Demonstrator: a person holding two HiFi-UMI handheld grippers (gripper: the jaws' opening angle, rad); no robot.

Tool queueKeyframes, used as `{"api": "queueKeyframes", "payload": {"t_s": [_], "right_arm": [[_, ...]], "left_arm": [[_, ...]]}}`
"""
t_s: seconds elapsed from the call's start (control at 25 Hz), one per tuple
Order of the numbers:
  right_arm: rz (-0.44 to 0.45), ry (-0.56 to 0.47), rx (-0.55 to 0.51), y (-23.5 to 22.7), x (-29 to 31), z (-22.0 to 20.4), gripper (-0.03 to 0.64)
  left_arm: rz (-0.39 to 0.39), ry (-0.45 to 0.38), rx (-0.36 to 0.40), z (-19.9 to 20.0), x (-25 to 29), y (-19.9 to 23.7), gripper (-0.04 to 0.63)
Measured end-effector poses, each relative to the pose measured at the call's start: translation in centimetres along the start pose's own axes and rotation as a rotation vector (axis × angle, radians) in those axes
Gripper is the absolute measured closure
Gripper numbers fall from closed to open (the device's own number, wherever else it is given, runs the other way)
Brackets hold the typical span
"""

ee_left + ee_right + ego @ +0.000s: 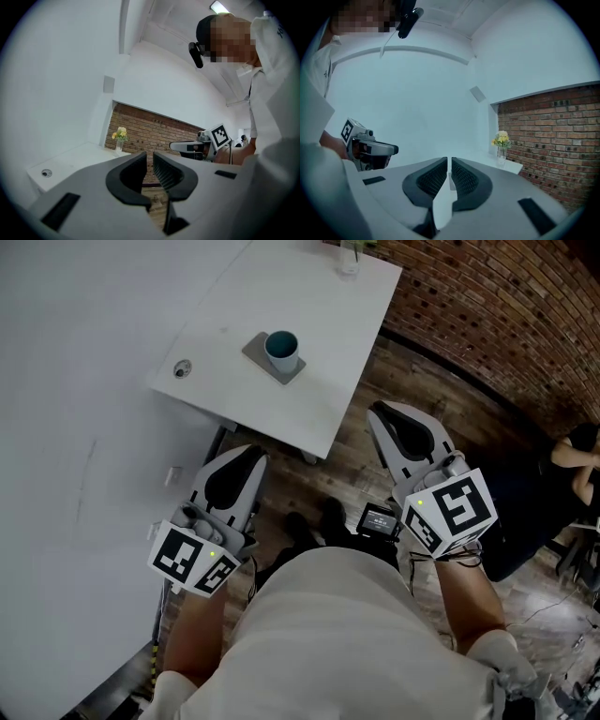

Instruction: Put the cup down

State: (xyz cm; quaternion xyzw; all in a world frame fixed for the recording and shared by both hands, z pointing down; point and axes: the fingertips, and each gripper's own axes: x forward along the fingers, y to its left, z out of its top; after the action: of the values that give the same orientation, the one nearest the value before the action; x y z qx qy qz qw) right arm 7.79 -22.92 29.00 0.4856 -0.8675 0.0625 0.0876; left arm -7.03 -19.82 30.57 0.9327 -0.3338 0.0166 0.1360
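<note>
We hold the left tongs (150, 157) with the two dark ribbed pads drawn almost together. Only a thin slit shows between them, and nothing is in it. The right tongs (449, 161) are the same, pads nearly touching and empty. From the head view, both tongs sit low and close to our body, pointing forward over a wooden floor (403, 371). Neither reaches over the surface (309, 315).

Beyond the tongs is a white surface with its near corner towards us. On it stands the cup (281, 350), a teal one, upright with its open mouth facing up. It rests on a square grey coaster (258, 352) roughly in the middle of the surface. The cup is well apart from both tongs, and nothing touches it.

A small round fitting (182, 368) is set into the surface to the cup's left, near the edge. A small vase of yellow flowers (501, 143) stands at the far corner. A red brick wall (487, 306) runs behind the surface on the right, and a plain white wall is on the left.

We judge the task complete. The cup is already down, steady on its coaster, and released. As far as these views show, nothing remains to be placed.
</note>
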Motion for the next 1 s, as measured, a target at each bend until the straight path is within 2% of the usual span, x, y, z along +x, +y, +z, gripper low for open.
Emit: {"api": "queueKeyframes", "payload": {"t_s": [0.24, 0.48, 1.0], "right_arm": [[0.012, 0.039, 0.021, 1.4, -1.0, -1.9, 0.586], [0.035, 0.076, 0.010, 2.9, -0.5, -2.8, 0.603], [0.044, 0.071, -0.005, 3.6, 0.6, -2.5, 0.606]], "left_arm": [[0.019, 0.019, -0.030, -1.9, -1.6, -0.8, 0.545], [0.040, 0.016, -0.041, -1.8, -2.8, -0.3, 0.545], [0.035, 0.027, -0.042, -2.0, -2.9, 0.0, 0.545]]}}
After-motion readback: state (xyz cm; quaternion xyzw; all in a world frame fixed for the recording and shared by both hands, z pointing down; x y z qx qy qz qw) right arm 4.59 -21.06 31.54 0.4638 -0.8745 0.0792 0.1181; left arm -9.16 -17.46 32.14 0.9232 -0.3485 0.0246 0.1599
